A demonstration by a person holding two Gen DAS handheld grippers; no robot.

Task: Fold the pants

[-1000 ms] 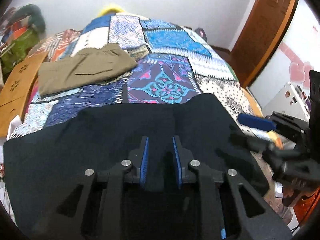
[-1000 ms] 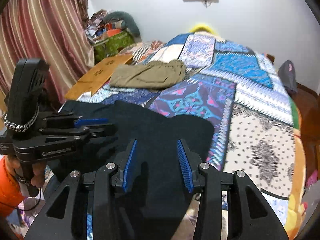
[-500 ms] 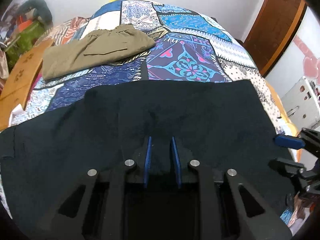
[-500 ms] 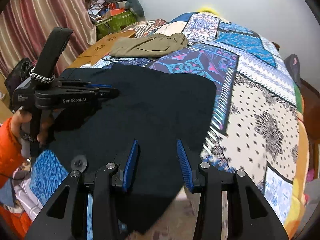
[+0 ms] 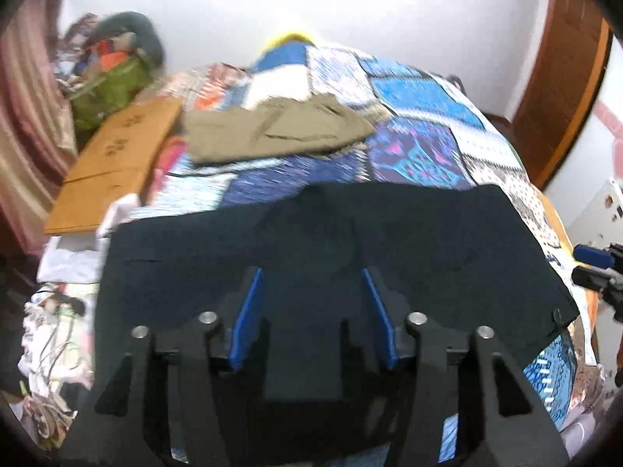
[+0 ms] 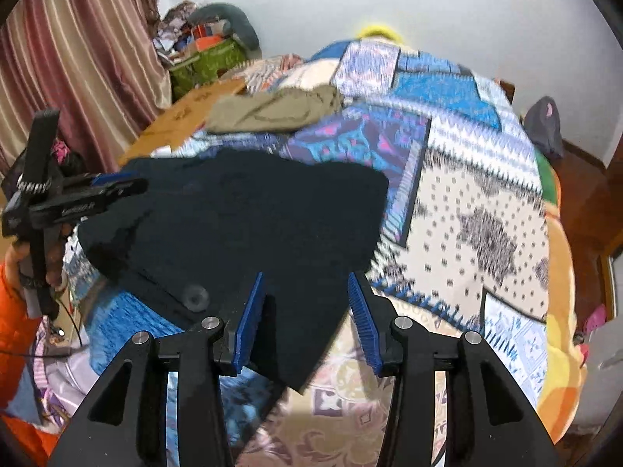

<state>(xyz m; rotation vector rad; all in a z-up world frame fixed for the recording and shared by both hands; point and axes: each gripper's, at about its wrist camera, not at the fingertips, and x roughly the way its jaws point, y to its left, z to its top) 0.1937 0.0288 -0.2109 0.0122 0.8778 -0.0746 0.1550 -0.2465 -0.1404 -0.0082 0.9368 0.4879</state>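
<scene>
The left gripper (image 5: 313,311) has its two blue-padded fingers (image 5: 245,319) spread wide, with nothing pinched between them; they hover just over the dark pants (image 5: 428,249), and whether the pads touch the cloth cannot be told. The right gripper (image 6: 309,313) is likewise spread wide and grips nothing, its fingers (image 6: 249,319) sitting over the near corner of the dark pants (image 6: 249,218). Those pants lie spread flat across the near end of the patchwork quilt (image 6: 479,218), their lower corner hanging over the bed's edge in the right wrist view. In that view the left gripper (image 6: 117,188) shows from the side at the pants' left edge, held by a hand (image 6: 33,268) at an orange sleeve; the jaw gap is not readable from that angle. In the left wrist view the right gripper's blue tips (image 5: 592,262) show at the far right, beside the pants. There are two garments on the bed: the dark pants near, and one folded khaki pair (image 5: 272,128) farther up the quilt (image 5: 420,101), well apart. One flat brown cardboard box (image 5: 113,155) lies along the bed's left side.
</scene>
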